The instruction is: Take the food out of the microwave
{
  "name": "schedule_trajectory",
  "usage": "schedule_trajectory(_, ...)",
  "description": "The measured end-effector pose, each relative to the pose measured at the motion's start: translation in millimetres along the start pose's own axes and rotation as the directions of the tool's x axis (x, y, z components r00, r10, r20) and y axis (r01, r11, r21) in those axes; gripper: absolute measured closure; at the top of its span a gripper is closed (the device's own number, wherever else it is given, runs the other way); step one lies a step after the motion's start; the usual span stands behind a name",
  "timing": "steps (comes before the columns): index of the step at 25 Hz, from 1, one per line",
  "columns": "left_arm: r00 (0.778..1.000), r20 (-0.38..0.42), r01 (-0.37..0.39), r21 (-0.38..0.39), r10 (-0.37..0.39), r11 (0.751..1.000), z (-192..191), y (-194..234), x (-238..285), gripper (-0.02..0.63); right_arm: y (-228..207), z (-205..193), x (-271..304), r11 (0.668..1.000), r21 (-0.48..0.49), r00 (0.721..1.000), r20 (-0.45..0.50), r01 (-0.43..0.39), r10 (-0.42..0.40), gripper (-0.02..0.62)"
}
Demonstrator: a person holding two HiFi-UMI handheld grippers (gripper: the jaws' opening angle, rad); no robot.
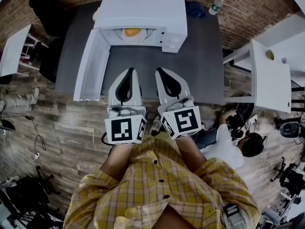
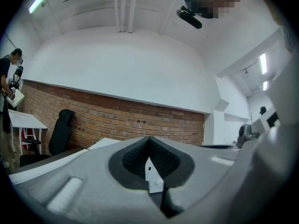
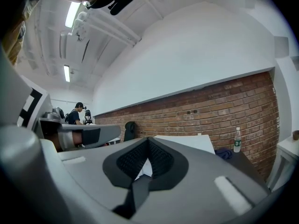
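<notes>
My left gripper (image 1: 127, 71) and right gripper (image 1: 160, 70) hang side by side over the near worktop (image 1: 205, 66), both jaws closed on nothing. The food (image 1: 132, 32) sits beyond them, inside the open microwave (image 1: 143, 6).

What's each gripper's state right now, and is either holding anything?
Left gripper: closed, holding nothing.
Right gripper: closed, holding nothing.
</notes>
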State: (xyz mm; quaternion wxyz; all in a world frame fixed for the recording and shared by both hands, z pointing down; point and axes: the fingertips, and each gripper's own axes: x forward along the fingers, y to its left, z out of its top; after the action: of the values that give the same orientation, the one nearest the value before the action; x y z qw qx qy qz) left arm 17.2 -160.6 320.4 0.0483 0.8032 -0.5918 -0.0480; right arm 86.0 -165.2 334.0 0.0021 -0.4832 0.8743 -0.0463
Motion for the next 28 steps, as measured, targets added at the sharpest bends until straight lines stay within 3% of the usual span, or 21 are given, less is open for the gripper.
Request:
schedule_trajectory(17,0.988,-0.130,0.059,-0.159,-0.080,0.985,-47.6,42.6,58.9,0.606,-13.0,-18.2,51.0,0.997,0.034,0.997,-0.024,0.068,-0.067,0.591)
schedule_trajectory(24,0.976,-0.191,0.054,-0.254,-0.105,0.966,-87.1,59.2,88.2,0.570,-21.3,-34.7,57.8,0.995,0.044,0.995,-0.046,0.093,-0.091,0.591)
schedule_trajectory(28,0.966,-0.230,0.034,-0.340,-0.118,0.940,-114.4,68.4,104.0,0.552,-27.0,-40.8,59.6,0.993,0.050,0.993,-0.056,0.110,-0.107,0.591)
